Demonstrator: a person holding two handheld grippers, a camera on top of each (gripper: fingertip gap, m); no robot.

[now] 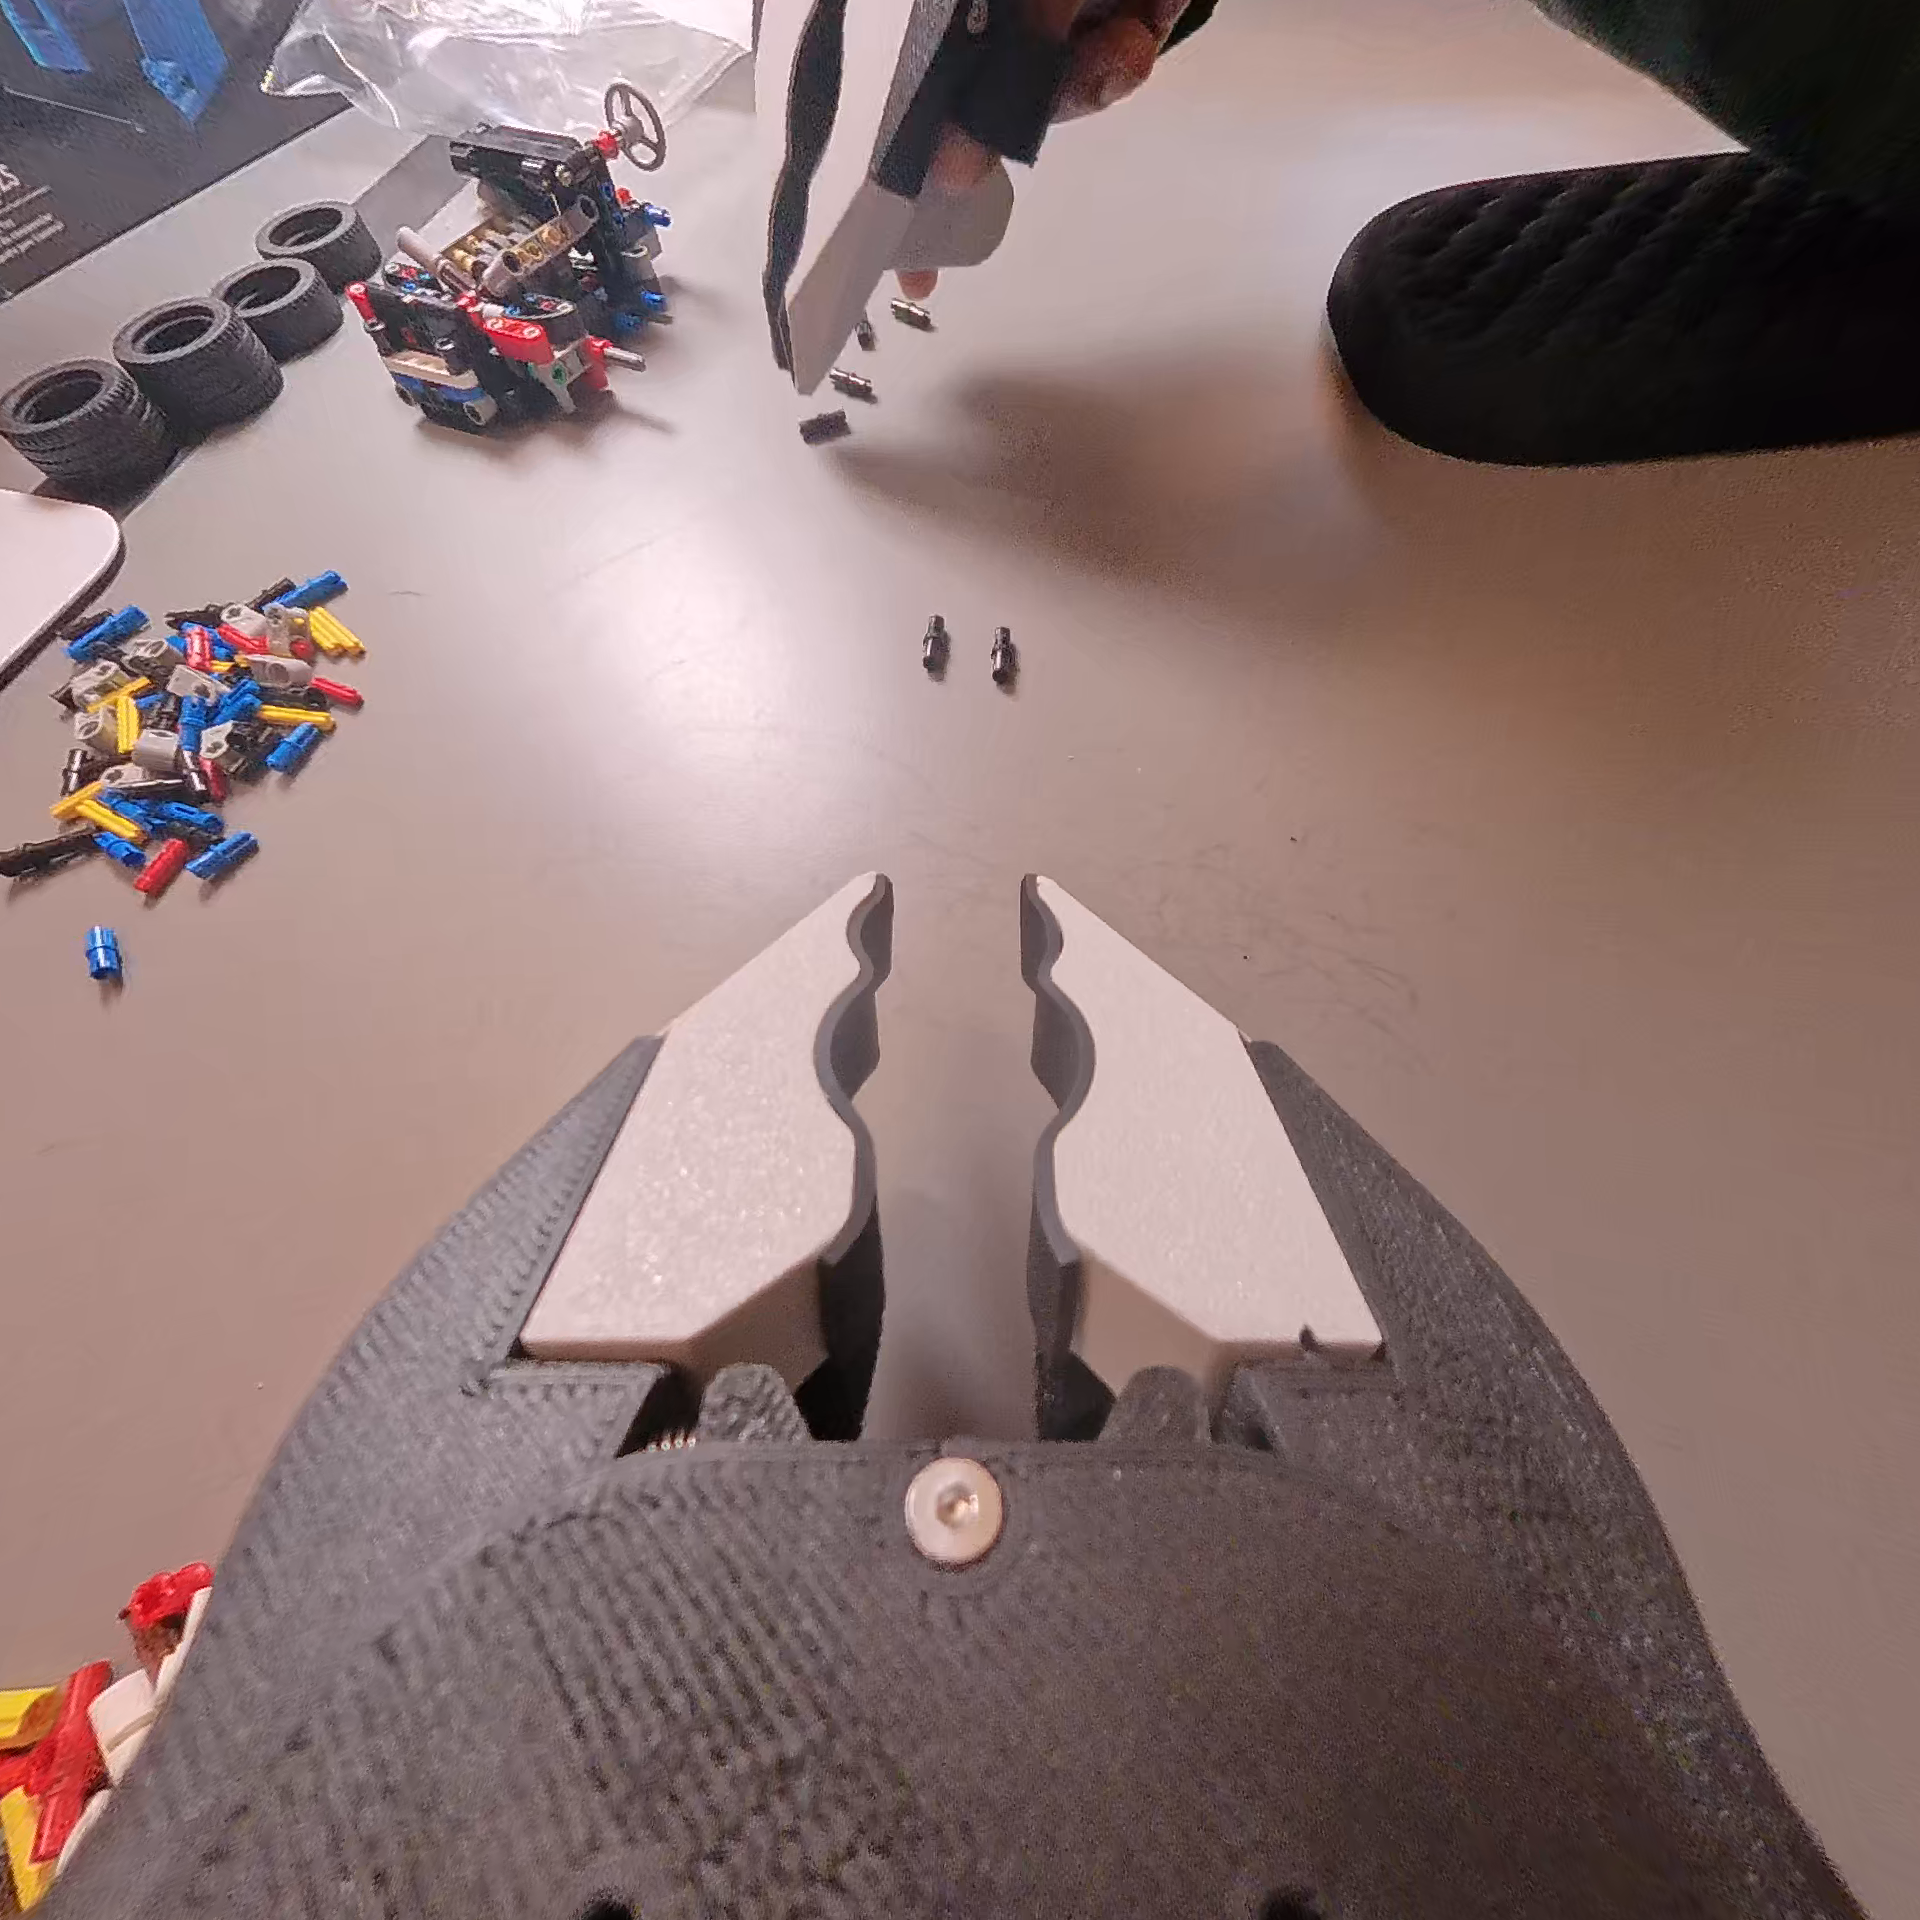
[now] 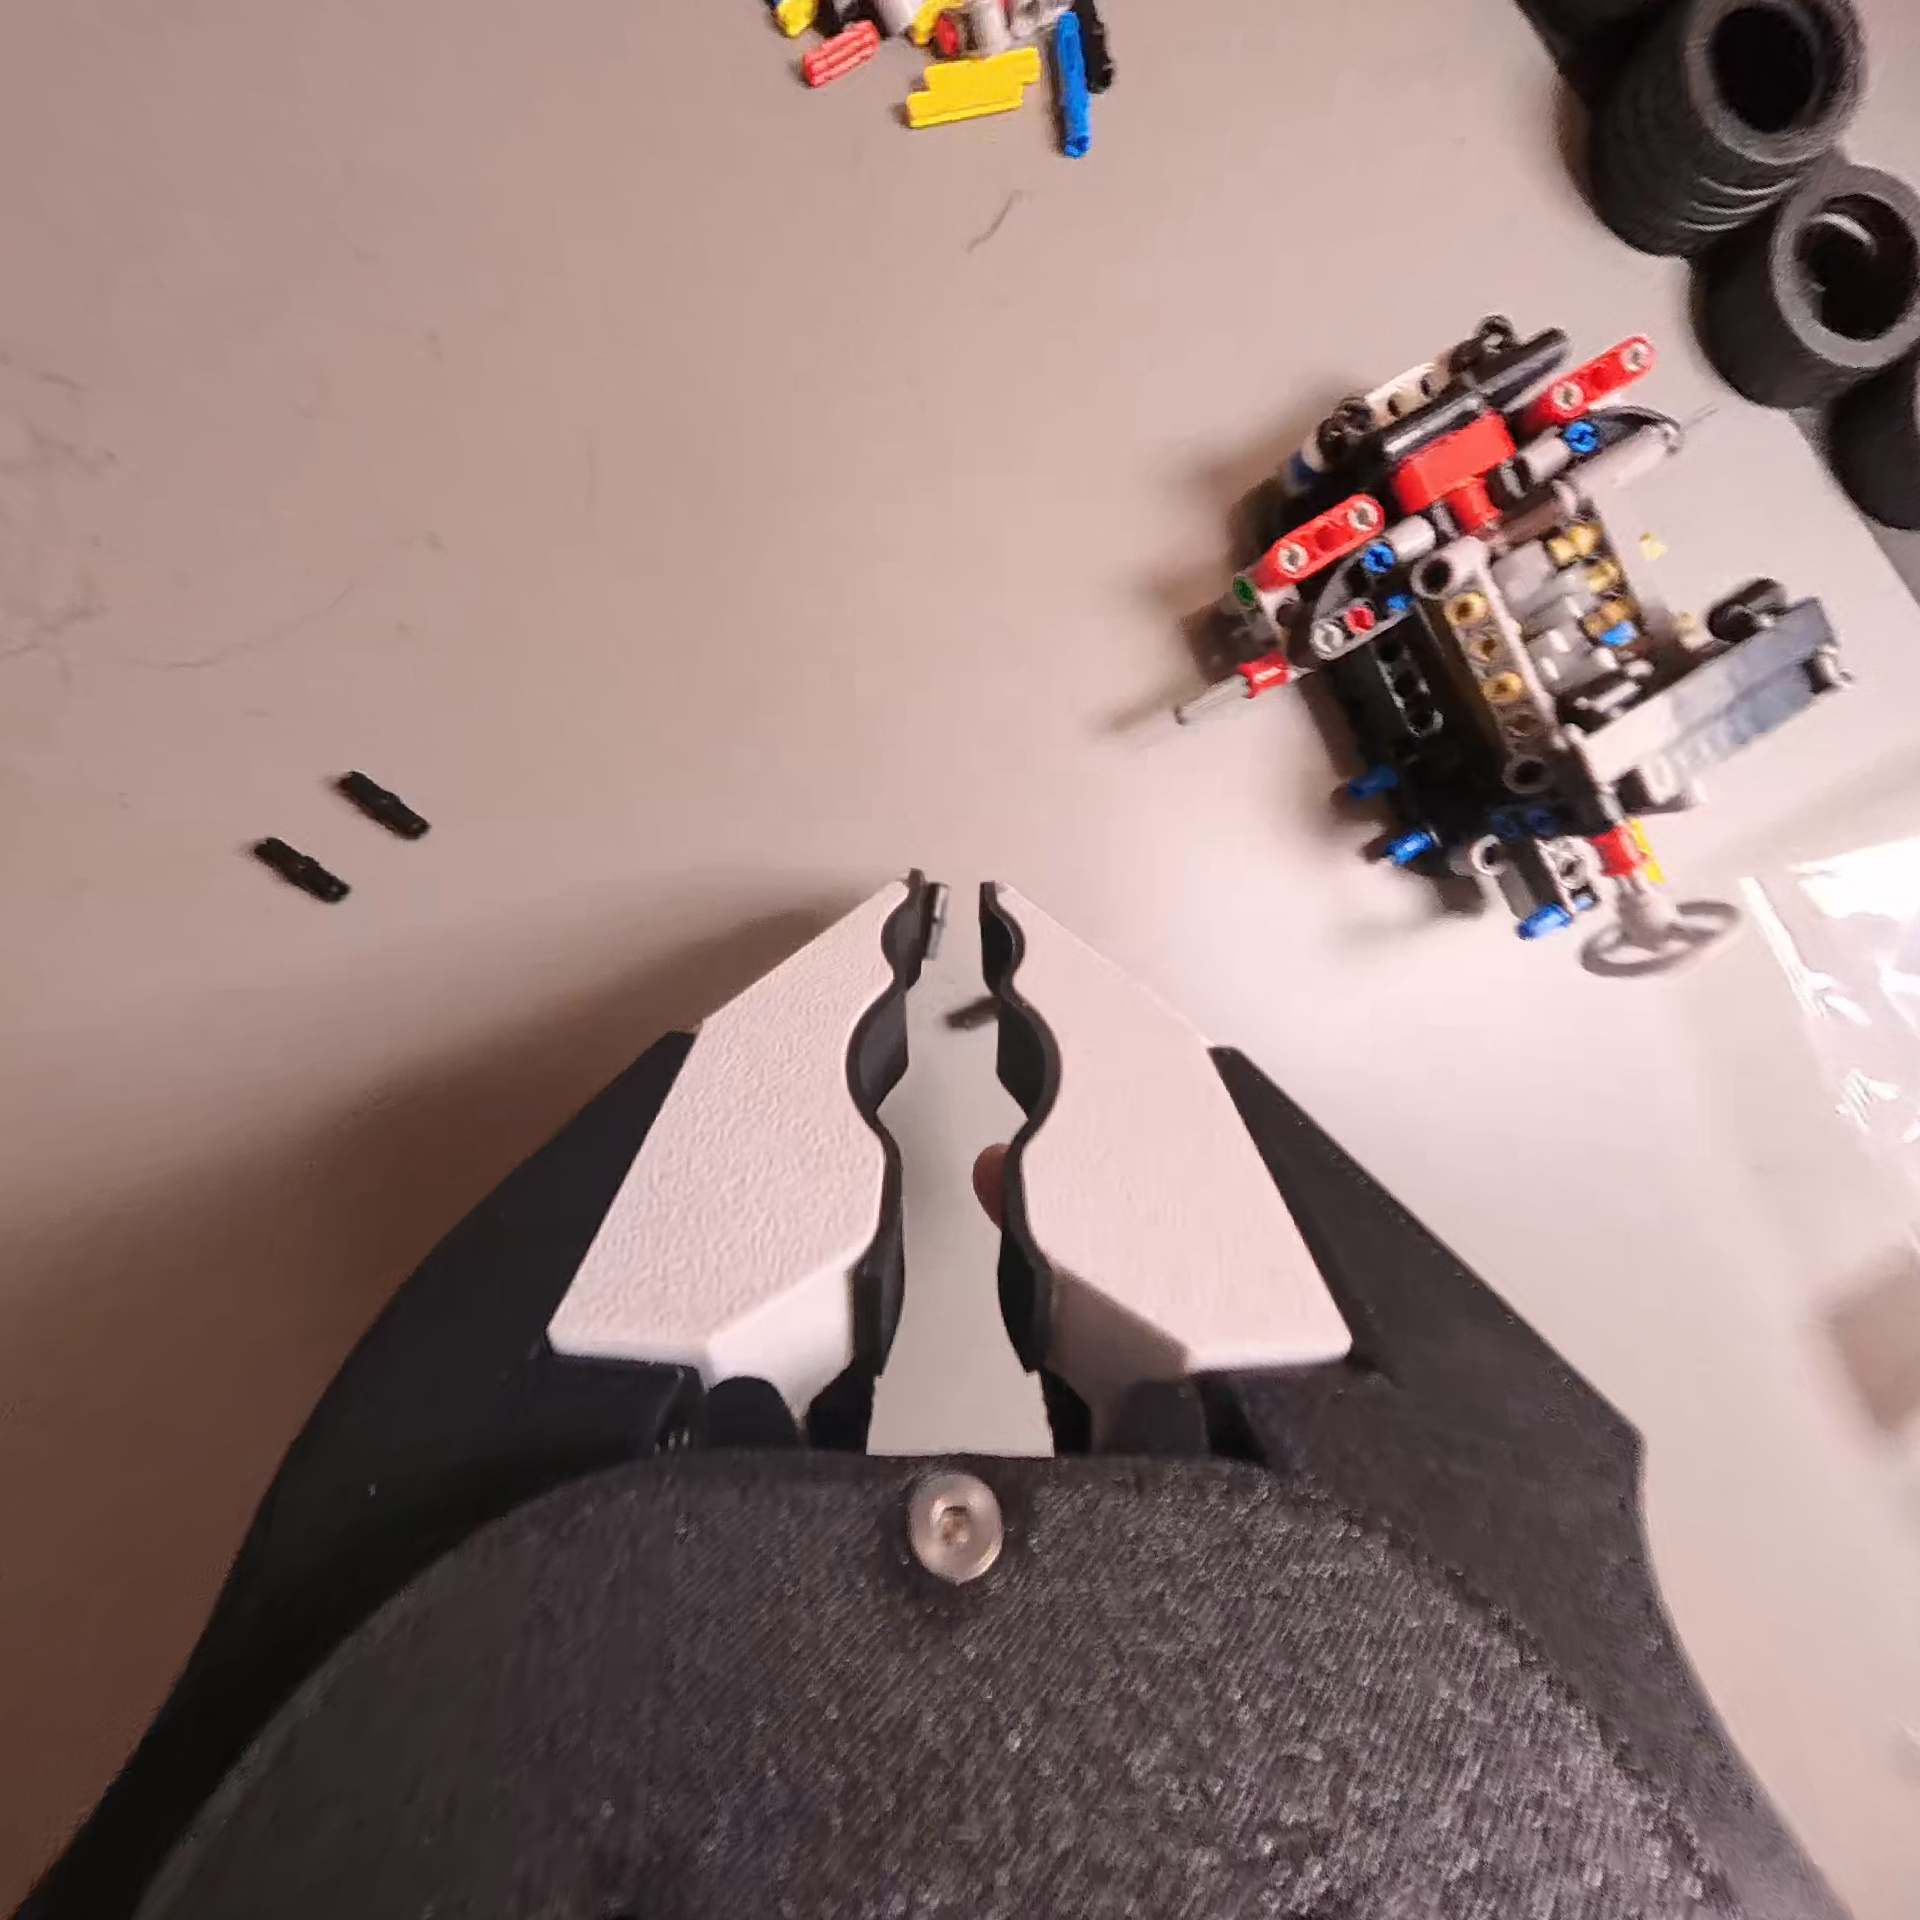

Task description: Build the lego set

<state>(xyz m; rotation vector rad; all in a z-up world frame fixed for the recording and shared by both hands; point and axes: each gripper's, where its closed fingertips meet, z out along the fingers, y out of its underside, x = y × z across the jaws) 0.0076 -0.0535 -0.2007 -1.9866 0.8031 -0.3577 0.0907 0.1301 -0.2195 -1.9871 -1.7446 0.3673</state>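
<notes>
Though a chassis of black, red and grey beams with a steering wheel stands built toward the far left of the worktop, I judge the set far from finished. Left of it, 4 ribbed rubber tyres wait unmounted beside a dark booklet, and nearer lies a heap of small glossy pins in blue, yellow, red and grey. 2 black pins lie mid-worktop ahead of the left gripper, parted and empty. Further right, the right gripper, slightly parted, hovers over more black pins; whether it grips one I cannot tell.
</notes>
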